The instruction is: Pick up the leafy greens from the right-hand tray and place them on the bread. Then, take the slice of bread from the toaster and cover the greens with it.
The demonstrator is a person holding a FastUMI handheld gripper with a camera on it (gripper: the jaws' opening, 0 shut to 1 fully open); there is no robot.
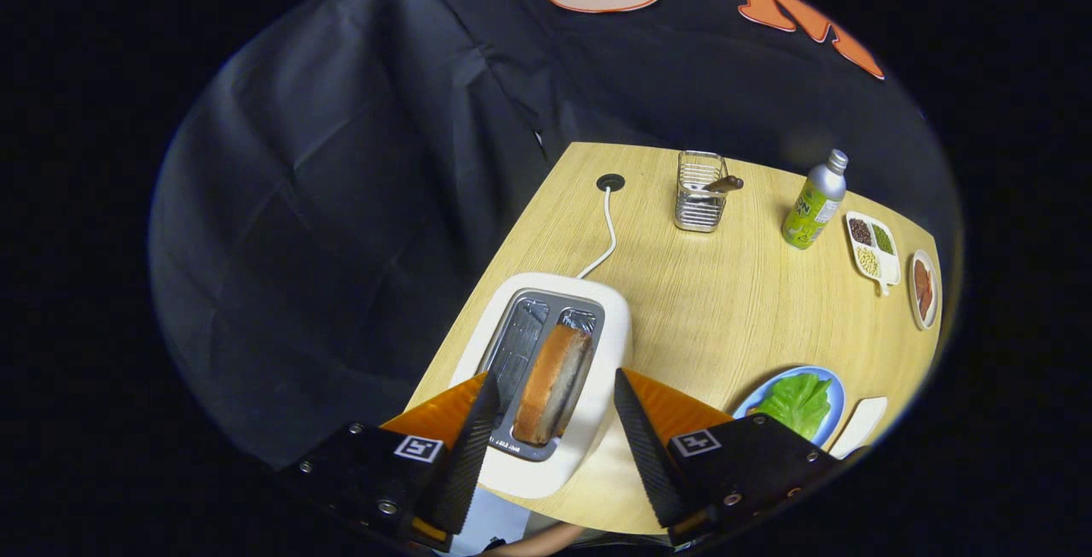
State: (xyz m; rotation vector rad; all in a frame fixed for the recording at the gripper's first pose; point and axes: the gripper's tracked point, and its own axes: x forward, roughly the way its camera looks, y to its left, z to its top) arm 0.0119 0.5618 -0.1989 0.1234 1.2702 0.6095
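On the wooden table (717,301) the white toaster (597,420) is framed from above by the gripper (553,416), whose fingers are spread wide and hold nothing, while the bread slice (550,386) stands in the right-hand slot directly between them, its long axis running away along the fingers.

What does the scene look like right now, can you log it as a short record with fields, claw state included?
claw: open, fingers spread either side of the toaster top, holding nothing
toaster: white, on the wooden table, cord running back to a hole in the table
bread slice: upright in the toaster's right slot, between the fingers
leafy greens: on a blue plate, right of the toaster, apart from the claw
other items: wire holder, bottle, divided dish, small dish at the far side
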